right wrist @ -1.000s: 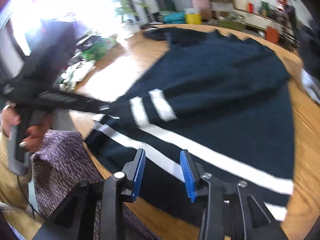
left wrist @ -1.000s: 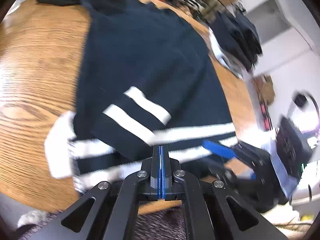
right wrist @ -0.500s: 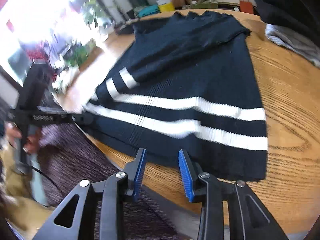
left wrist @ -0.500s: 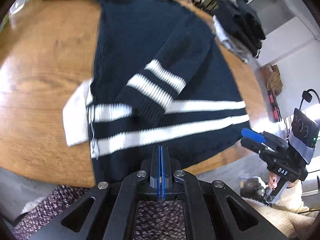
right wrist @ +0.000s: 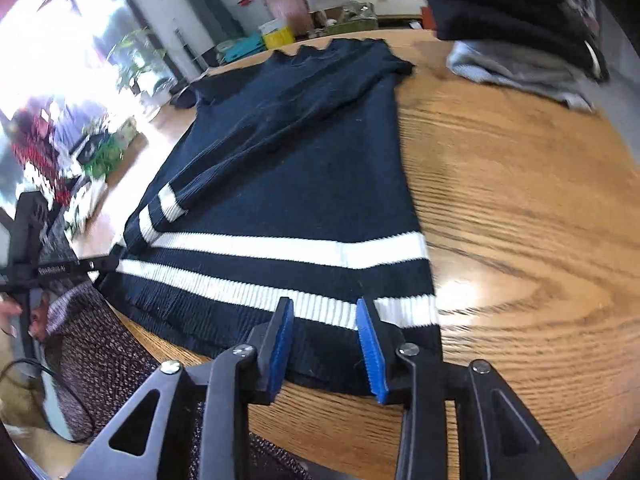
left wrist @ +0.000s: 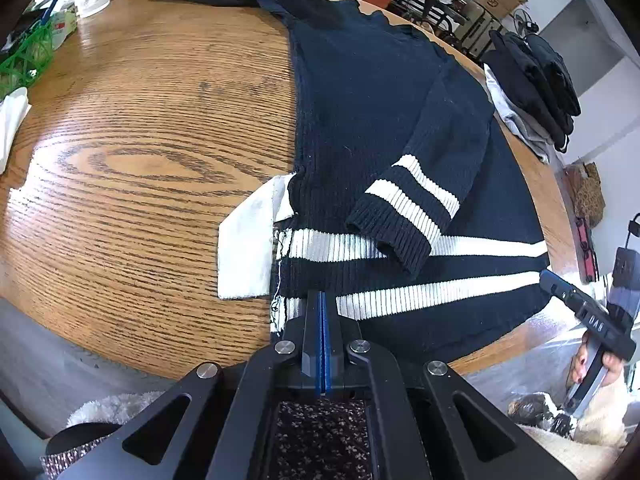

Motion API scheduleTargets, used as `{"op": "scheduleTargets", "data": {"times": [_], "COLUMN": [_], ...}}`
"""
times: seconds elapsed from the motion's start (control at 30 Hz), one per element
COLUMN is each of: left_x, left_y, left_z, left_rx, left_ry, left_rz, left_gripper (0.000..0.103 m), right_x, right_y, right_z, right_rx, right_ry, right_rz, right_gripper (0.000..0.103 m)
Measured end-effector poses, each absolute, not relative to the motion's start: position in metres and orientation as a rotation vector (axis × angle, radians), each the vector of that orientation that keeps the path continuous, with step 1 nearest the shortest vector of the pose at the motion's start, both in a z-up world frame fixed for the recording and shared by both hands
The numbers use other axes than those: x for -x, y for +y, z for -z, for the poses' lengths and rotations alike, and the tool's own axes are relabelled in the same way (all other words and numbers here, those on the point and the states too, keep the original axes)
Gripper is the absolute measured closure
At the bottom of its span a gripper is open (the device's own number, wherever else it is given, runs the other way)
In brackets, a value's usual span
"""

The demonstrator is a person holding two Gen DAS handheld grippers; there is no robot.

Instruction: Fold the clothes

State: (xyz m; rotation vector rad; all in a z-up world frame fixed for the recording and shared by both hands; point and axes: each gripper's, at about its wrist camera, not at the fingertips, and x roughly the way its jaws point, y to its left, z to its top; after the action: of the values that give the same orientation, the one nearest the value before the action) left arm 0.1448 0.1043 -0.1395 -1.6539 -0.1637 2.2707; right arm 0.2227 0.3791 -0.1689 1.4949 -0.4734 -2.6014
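Ribbed knit sweater [left wrist: 360, 92] on glossy, strongly grained wooden table [left wrist: 140, 120].

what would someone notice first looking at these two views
A navy sweater with white stripes lies spread across the round wooden table, one striped sleeve folded over its body. The left claw is shut near the hem; the right claw is open over the hem's other corner.

— What am I losing on the left wrist view?

— My left gripper [left wrist: 322, 300] is covering part of the sweater [left wrist: 372, 120] hem, and the white cloth [left wrist: 248, 240] is running under the knit, so I'm not seeing its far edge.

— And on the right?

— The folded pile [right wrist: 520, 40] is getting cut off at the top edge, and the window side is blurring too much to read.
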Motion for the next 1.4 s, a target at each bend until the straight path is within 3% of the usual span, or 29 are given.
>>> {"op": "scheduleTargets", "data": {"times": [0.13, 0.33, 0.37, 0.4, 0.47, 0.83, 0.93, 1.23, 1.4], "left_x": [-0.143, -0.106, -0.092, -0.077, -0.046, 0.137, 0.185, 0.278, 0.308], "left_y": [0.093, 0.056, 0.048, 0.040, 0.026, -0.043, -0.061, -0.082, -0.093], "left_z": [0.121, 0.084, 0.081, 0.079, 0.077, 0.079, 0.079, 0.073, 0.080], "left_rx": [1.694, 1.571, 1.560, 1.548, 1.555, 1.726, 1.772, 1.910, 1.922], "left_ry": [-0.102, -0.273, -0.298, -0.324, -0.370, -0.618, -0.686, -0.571, -0.605], "left_rz": [-2.252, -2.383, -2.446, -2.508, -2.583, -2.780, -2.826, -2.812, -2.811], "left_gripper": [0.100, 0.097, 0.086, 0.065, 0.040, 0.039, 0.039, 0.039, 0.039], "right_x": [-0.218, -0.192, -0.185, -0.176, -0.154, 0.055, 0.109, 0.222, 0.257], "right_y": [0.389, 0.372, 0.369, 0.367, 0.361, 0.263, 0.237, 0.175, 0.164], "right_z": [0.171, 0.144, 0.138, 0.135, 0.129, 0.098, 0.098, 0.105, 0.121], "right_rx": [-1.504, -1.475, -1.457, -1.442, -1.416, -1.193, -1.170, -1.170, -1.183], "right_ry": [-0.623, -0.514, -0.488, -0.463, -0.413, -0.069, -0.079, 0.025, -0.104], "right_rz": [2.562, 2.574, 2.590, 2.603, 2.619, 2.572, 2.559, 2.498, 2.449], "right_gripper": [0.066, 0.059, 0.058, 0.055, 0.053, 0.054, 0.054, 0.047, 0.046]}}
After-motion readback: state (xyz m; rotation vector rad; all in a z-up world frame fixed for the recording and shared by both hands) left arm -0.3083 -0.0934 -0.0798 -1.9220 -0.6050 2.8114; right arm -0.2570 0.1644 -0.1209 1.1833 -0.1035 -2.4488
